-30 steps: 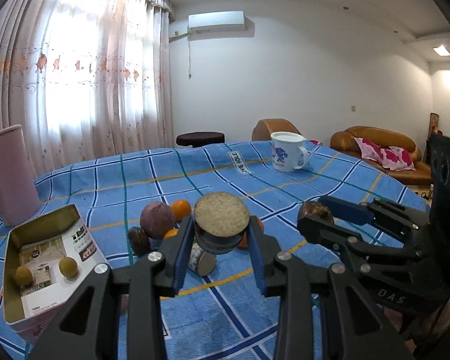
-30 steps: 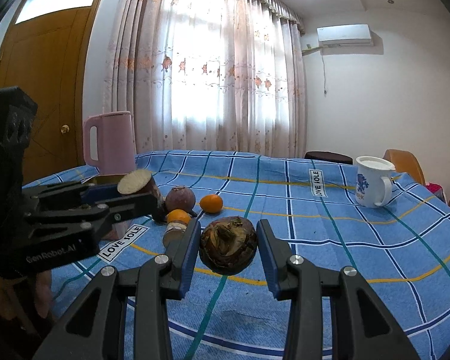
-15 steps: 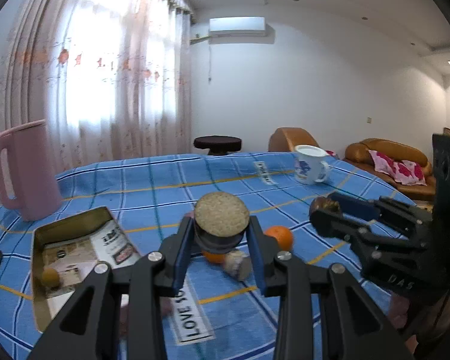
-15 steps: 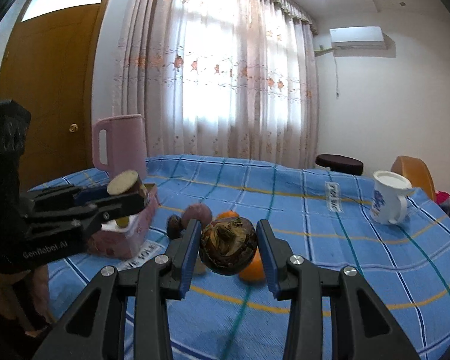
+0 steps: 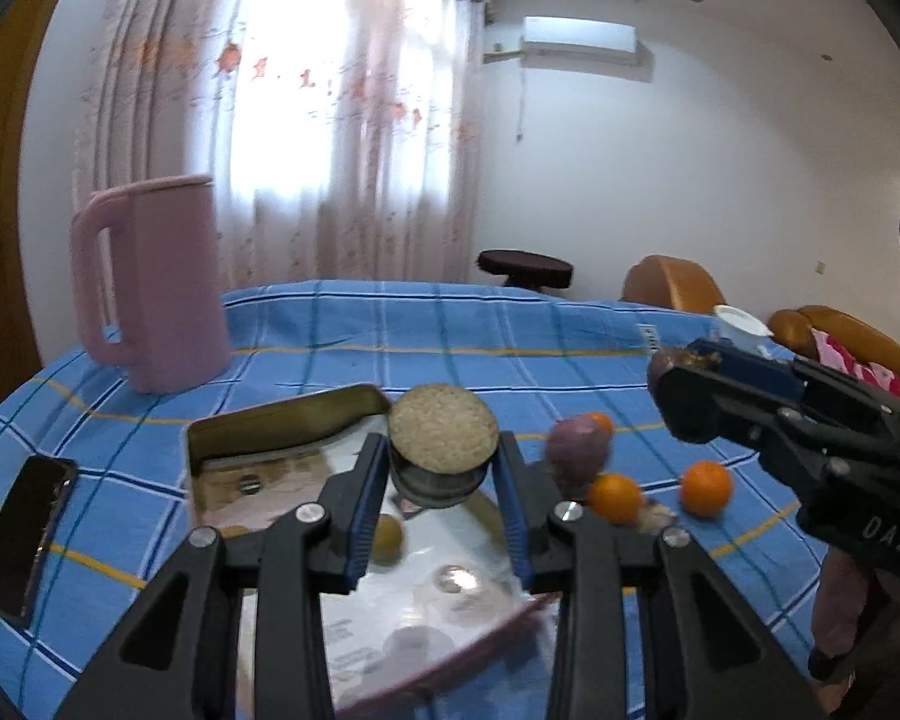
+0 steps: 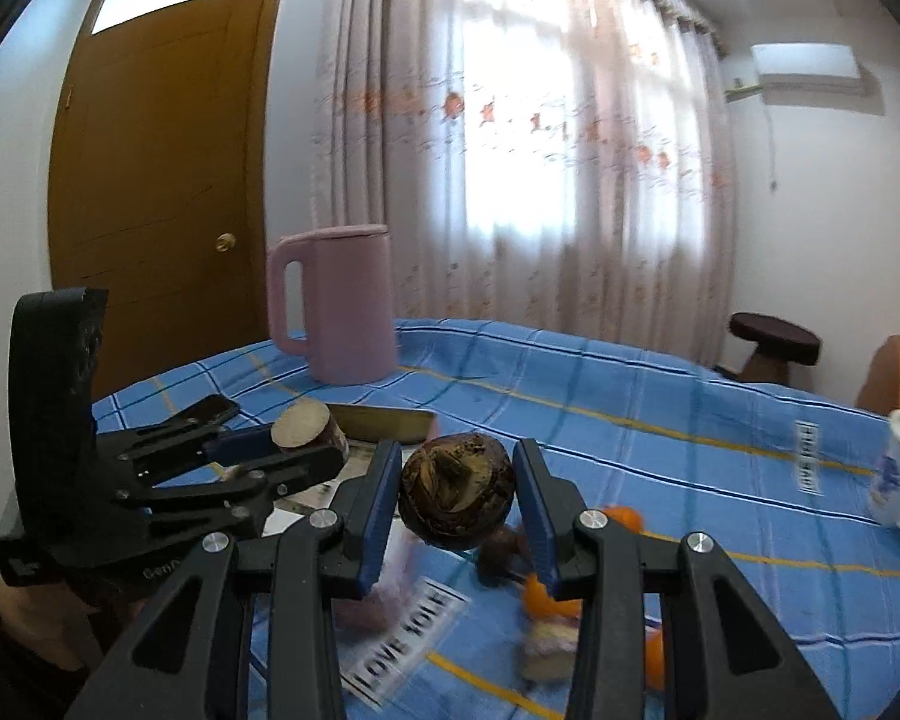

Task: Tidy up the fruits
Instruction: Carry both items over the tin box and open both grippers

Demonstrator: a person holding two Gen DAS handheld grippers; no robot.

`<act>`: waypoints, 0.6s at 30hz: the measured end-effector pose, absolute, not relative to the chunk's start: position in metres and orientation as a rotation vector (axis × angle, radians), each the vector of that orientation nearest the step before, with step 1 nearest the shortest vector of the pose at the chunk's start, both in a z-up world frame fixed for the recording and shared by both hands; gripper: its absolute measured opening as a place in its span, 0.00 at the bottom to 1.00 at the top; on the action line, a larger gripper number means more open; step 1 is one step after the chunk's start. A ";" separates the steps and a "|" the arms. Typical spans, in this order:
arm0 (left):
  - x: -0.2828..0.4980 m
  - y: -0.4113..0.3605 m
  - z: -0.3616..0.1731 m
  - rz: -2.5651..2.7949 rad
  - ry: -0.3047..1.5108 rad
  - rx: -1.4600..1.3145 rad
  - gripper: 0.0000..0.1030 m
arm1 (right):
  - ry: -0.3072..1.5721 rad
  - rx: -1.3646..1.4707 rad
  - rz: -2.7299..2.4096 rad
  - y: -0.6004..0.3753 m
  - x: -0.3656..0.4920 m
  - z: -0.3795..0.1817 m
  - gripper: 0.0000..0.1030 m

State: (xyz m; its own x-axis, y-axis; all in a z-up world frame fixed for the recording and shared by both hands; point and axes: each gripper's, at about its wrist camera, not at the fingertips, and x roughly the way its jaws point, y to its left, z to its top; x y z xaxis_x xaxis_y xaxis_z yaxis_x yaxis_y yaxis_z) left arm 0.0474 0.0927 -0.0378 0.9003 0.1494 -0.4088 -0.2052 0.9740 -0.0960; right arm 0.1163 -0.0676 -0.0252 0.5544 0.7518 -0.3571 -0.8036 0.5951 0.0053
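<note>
Metal tin (image 5: pixel 282 420) now sits directly under the left gripper (image 5: pixel 444 480), which has swung left from the loose fruit and clamps a cut root piece (image 5: pixel 443 438). Right gripper (image 6: pixel 457 501) grips a dark fruit (image 6: pixel 457 498) nearby. Dropping in looks imminent.

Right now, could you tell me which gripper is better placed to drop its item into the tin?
Left. The left gripper holds the cut purple root directly over the open tin, while the right gripper, holding a dark brown fruit, sits beside the tin, over the tablecloth.
</note>
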 end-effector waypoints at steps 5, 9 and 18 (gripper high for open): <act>0.048 0.114 -0.041 0.217 0.427 -0.165 0.36 | 0.390 -0.176 0.976 -0.029 0.123 -0.033 0.39; 0.048 0.131 -0.045 0.243 0.448 -0.182 0.36 | 0.415 -0.210 1.002 -0.002 0.122 -0.043 0.40; 0.053 0.159 -0.059 0.287 0.505 -0.226 0.36 | 0.514 -0.267 1.031 0.031 0.123 -0.074 0.40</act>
State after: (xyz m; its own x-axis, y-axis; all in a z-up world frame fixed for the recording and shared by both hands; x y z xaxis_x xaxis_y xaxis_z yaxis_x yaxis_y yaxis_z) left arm 0.0531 0.1589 -0.0588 0.8370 0.2132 -0.5040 -0.3238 0.9354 -0.1421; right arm 0.1226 0.0309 -0.0743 0.4104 0.7459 -0.5246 -0.8678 0.4962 0.0265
